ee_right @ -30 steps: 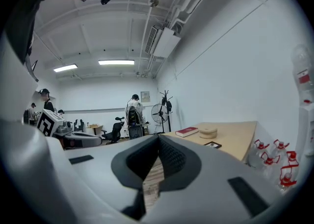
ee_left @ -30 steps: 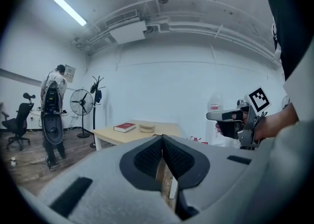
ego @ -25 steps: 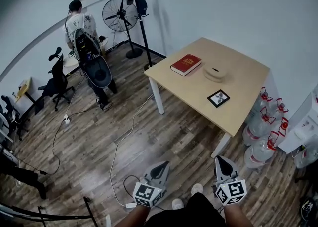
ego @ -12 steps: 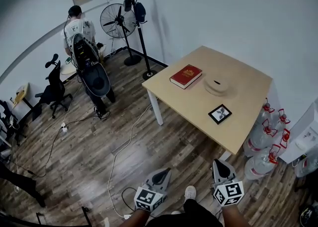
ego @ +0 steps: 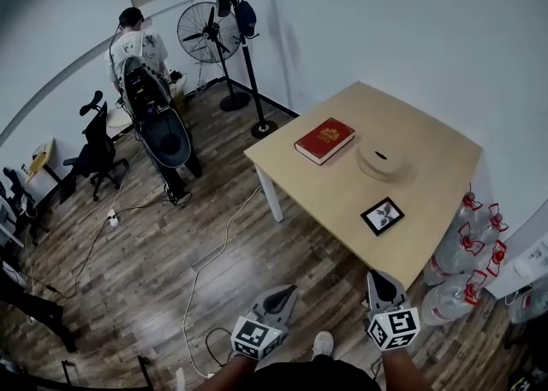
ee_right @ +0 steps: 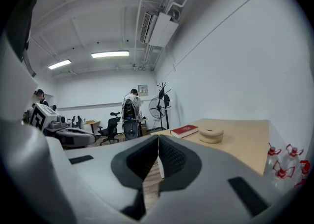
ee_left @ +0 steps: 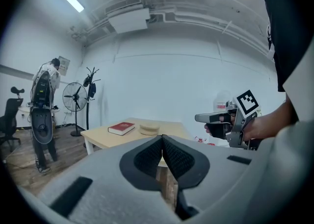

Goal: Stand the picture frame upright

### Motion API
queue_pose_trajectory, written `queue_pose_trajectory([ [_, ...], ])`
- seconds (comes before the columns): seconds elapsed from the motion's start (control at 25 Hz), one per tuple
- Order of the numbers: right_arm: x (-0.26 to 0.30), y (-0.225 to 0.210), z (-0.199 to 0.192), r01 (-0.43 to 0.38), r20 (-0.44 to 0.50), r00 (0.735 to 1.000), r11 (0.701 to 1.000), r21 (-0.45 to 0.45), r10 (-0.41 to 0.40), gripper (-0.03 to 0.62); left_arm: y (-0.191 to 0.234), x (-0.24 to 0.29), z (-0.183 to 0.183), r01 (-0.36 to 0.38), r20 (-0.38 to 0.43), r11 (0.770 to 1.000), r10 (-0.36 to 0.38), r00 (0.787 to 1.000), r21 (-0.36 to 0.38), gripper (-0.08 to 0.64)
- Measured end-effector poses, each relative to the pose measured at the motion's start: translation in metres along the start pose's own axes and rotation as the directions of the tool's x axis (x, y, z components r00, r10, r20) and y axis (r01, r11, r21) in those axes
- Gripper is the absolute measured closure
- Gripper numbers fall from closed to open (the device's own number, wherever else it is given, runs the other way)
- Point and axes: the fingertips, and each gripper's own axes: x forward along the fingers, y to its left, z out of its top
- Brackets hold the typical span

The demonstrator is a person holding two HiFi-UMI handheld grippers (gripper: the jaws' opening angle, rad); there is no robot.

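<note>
A wood-floored room with a pale, smooth bench (ego: pixel 325 188) is seen in the head view; the picture frame (ego: pixel 383 216), square and dark-rimmed, lies flat near its nearer edge. In the left gripper view the left claw (ee_left: pixel 162 142) is pressed together, empty. In the right gripper view the right claw (ee_right: pixel 158 144) is likewise closed. One should be opened before the thin rim is approached.
</note>
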Motion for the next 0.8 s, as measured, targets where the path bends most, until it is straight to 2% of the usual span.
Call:
queue_pose_trajectory([
  [0.36,0.038,-0.032,0.003,-0.03,-0.011,0.999,0.999,-0.017,0.03,0.581,0.03,0.039,0.01,-0.06,-0.001,0.998,0.06,0.998,-0.015,0.56],
  [0.6,0.061,-0.046,0.009,-0.035,-0.032,0.999,0.999,-0.036,0.034,0.583,0.052,0.059,0.006,-0.063,-0.015,0.997,0.062,0.998,-0.044,0.56],
  [0.68,0.074,-0.053,0.01,-0.016,-0.04,0.999,0.999,-0.042,0.014,0.581,0.065,0.069,0.007,-0.065,-0.014,0.996,0.064,0.998,-0.053,0.56],
  [0.8,0.097,-0.069,0.017,0.055,-0.039,0.998,0.997,-0.058,-0.057,0.581,0.09,0.089,0.014,-0.062,0.002,0.996,0.062,0.998,-0.058,0.56],
])
